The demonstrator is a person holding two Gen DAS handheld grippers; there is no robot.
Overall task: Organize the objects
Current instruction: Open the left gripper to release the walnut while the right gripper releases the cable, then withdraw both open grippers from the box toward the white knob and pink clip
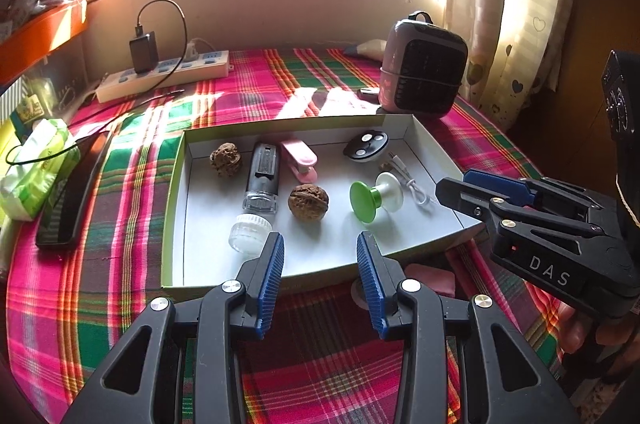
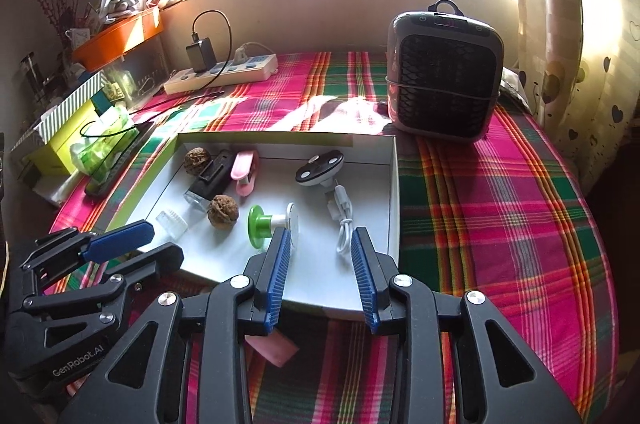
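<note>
A shallow white box lies on the plaid cloth. In it are two walnuts, a black device with a clear end, a clear cap, a pink clip, a green and white spool, a black round part and a white cable. My left gripper is open and empty over the box's near edge. My right gripper is open and empty over the near right corner; a pink eraser lies on the cloth below it.
A small heater stands behind the box at the right. A power strip with a charger lies at the back left. A tissue pack and a dark phone lie left of the box. Curtains hang at the right.
</note>
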